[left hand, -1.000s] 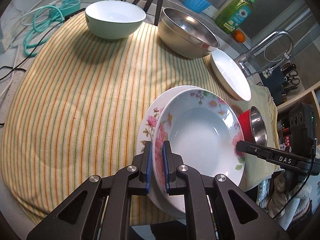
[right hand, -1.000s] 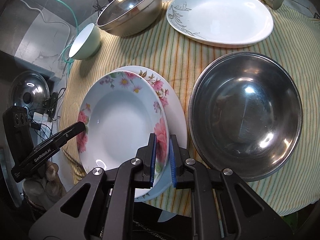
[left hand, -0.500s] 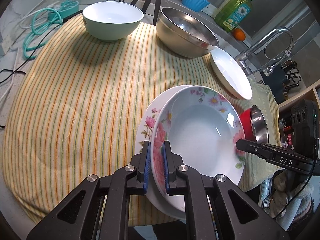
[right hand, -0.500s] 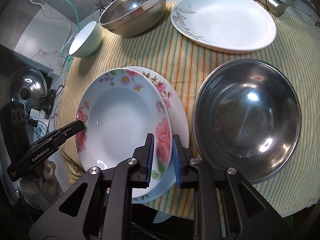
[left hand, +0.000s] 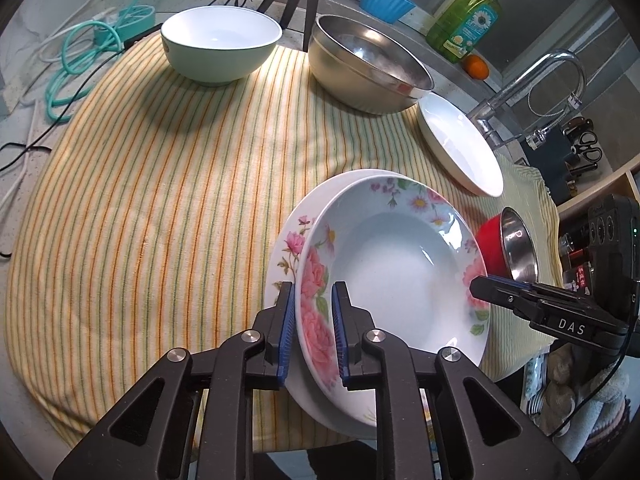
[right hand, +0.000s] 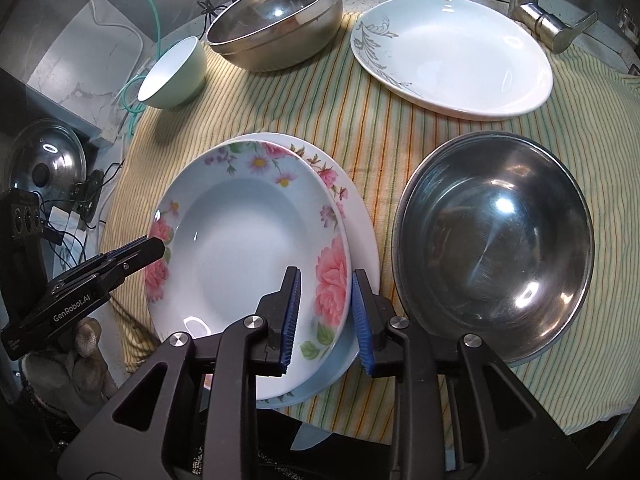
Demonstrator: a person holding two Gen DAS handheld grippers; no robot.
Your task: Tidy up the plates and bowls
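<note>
Floral soup plate point(right hand: 244, 248) stacked on floral plate point(right hand: 356, 236), near tabletop edge. Left tongs point(left hand: 313, 320) and right tongs point(right hand: 325, 312) both parted, straddling its rim. Steel bowls, white plate point(right hand: 452, 52), green bowl point(left hand: 221, 46) unsorted.

L gripper point(left hand: 313, 322): jaws parted w/ small gaps, straddling near-left rim of floral soup plate point(left hand: 394, 280). R gripper point(right hand: 325, 316): jaws wider apart, straddling opposite rim, pads not touching.
</note>
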